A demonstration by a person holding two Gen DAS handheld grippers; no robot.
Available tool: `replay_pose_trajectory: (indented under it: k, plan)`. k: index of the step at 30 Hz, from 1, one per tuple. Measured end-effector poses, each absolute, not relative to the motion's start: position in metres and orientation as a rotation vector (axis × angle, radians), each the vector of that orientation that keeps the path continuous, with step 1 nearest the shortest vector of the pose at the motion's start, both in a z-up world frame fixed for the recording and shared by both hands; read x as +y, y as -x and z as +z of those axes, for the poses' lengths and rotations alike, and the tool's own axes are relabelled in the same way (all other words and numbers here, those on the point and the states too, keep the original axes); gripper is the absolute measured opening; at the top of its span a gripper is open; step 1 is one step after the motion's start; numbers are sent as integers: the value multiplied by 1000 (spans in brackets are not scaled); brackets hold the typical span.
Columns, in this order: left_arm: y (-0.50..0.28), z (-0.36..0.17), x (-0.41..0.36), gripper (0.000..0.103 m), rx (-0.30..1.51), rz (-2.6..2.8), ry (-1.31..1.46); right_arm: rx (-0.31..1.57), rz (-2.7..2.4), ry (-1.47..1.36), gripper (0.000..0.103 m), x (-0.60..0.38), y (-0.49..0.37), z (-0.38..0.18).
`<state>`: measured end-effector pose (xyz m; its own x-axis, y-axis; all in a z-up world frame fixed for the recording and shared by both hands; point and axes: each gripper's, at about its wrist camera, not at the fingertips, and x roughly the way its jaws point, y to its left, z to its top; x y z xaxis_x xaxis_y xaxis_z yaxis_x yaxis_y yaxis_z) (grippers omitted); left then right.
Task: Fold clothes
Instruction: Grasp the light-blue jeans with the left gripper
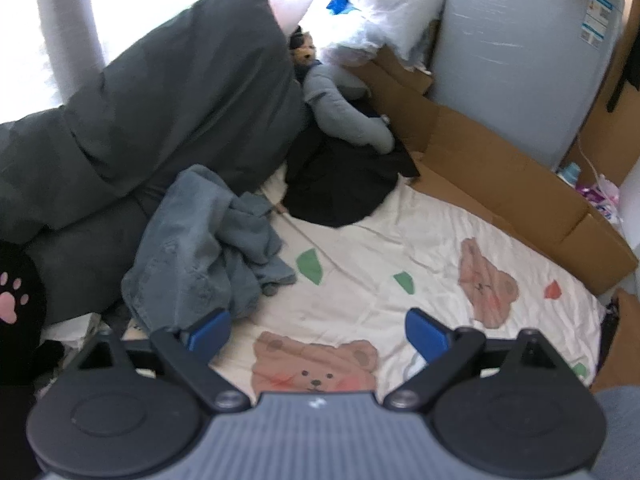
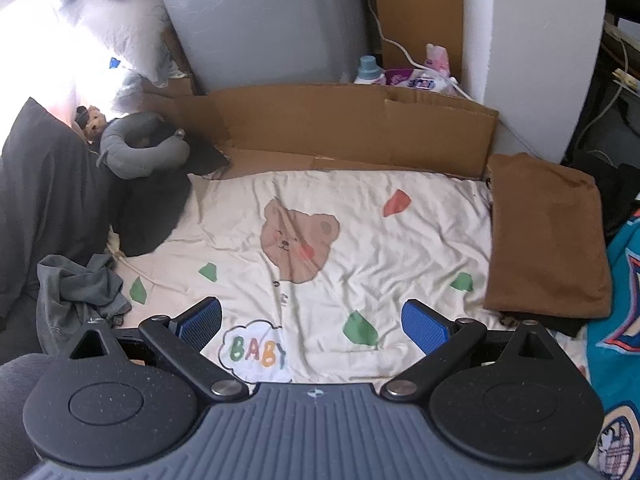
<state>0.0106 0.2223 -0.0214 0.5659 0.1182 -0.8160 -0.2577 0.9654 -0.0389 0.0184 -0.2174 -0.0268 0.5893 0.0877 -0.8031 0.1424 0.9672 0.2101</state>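
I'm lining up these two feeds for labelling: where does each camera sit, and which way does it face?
Left wrist: sits behind the open left claw, looking down across the bear-print sheet towards the crumpled blue-grey garment and dark pillows.
Right wrist: sits behind the open right claw, facing the sheet, the cardboard and the folded brown garment.
Shared: sheet, crumpled garment, grey neck pillow, cardboard.

Bed: cream bear-print sheet (image 2: 360, 240) covered it.
Left: crumpled grey-blue garment (image 1: 208, 240) lay there.
Far left: black garment (image 1: 340, 192) and grey neck pillow (image 2: 140, 152).
Right: folded brown garment (image 2: 548, 236).
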Motion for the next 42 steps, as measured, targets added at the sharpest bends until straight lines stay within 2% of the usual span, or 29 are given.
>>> replay_pose_trajectory:
  k: [14, 29, 37, 42]
  plan:
    - [-22, -80, 306, 93, 936, 348, 203, 922, 155, -221, 99, -173, -48, -65]
    - [-57, -200, 371, 93, 927, 413, 242, 924, 184, -305, 99, -166, -78, -133]
    - [-89, -265, 370, 93, 1029, 422, 104, 939, 125, -364, 99, -173, -80, -157]
    - [-97, -285, 389, 92, 1036, 451, 207, 952, 125, -365, 99, -168, -81, -166]
